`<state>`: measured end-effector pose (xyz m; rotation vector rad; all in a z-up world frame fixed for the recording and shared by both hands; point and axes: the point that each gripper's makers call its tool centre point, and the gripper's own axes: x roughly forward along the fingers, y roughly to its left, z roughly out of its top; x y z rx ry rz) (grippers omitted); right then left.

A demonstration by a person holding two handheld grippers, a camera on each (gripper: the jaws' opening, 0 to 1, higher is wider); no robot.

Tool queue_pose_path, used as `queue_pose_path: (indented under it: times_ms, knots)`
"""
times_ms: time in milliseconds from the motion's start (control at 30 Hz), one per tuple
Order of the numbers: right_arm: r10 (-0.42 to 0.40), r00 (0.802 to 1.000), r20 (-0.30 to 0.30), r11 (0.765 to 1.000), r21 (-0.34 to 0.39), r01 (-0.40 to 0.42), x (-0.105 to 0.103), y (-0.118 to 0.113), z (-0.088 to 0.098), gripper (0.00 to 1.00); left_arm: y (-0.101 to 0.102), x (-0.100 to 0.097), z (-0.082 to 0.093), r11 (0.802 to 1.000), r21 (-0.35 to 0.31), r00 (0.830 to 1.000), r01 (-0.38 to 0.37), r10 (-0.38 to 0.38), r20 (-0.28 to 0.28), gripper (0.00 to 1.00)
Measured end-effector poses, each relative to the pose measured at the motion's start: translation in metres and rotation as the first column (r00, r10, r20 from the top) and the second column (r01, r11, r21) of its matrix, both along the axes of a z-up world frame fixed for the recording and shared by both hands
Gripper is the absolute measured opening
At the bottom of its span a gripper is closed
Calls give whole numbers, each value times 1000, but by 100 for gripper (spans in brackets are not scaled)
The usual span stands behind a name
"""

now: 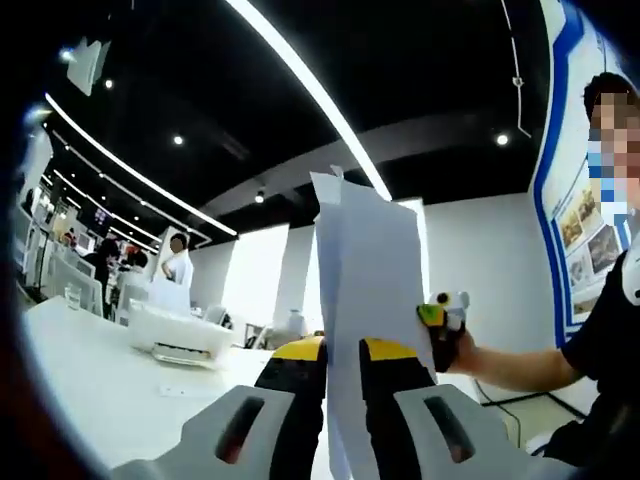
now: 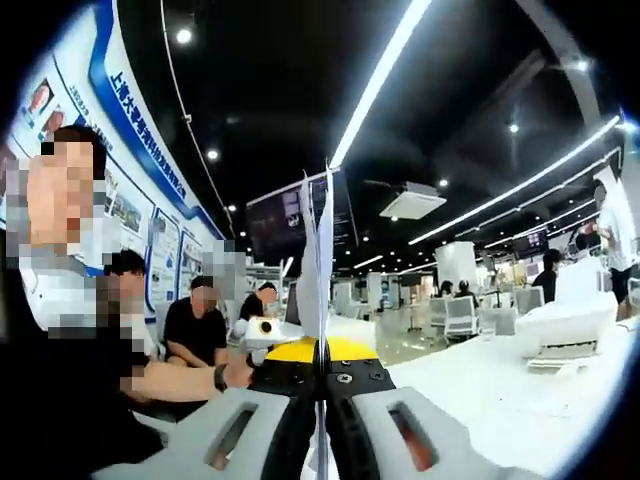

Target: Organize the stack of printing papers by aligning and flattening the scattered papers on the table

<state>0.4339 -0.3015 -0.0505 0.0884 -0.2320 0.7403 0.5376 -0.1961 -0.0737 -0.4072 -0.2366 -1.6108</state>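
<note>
Paper stack held upright between both tongs, above the desk. In the left gripper view the left tongs [image 1: 343,400] are clenched on the lower edge of the papers [image 1: 368,290], which rise as a white, slightly fanned sheaf from between the jaws; the top corners are uneven, one sheet standing proud of the others. Just beside the papers, on their far edge, the yellow-tipped end of the right tongs [image 1: 443,318] meets the sheaf, with a person's forearm [image 1: 510,365] behind it. In the right gripper view the right tongs [image 2: 322,400] are likewise clenched on the papers [image 2: 318,260], seen here edge-on as a thin vertical blade with two or three separate leaves visible at the top. The white desk [image 1: 90,380] lies below and to the side of the papers, and a white printer-like box [image 1: 180,335] stands on it well apart from them. Seated people [image 2: 195,325] appear beyond the papers in the right gripper view. Judged progress: the sheets appear gathered off the desk into one bundle, so collection seems done; alignment is partial, since the top edges still splay. What remains, by this reading, is to square the edges, probably by tapping the sheaf on the desk, then to lay it flat and press it down.
</note>
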Motion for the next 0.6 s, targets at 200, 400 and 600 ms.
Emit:
queue_pose_path:
  times_ms: [200,400,600]
  knots:
    - [-261,963,63,952,-147,268,19,-4,-22,0,8,-3,16,984,-31,976,-178,181,124,6]
    - [-366,924,111,909,-168,381,38,-1,-40,0,1,-12,9,974,-23,952,-227,227,204,6]
    - [-454,887,86,853,-245,460,49,-11,-77,1,0,-8,-22,972,29,961,-234,226,160,7]
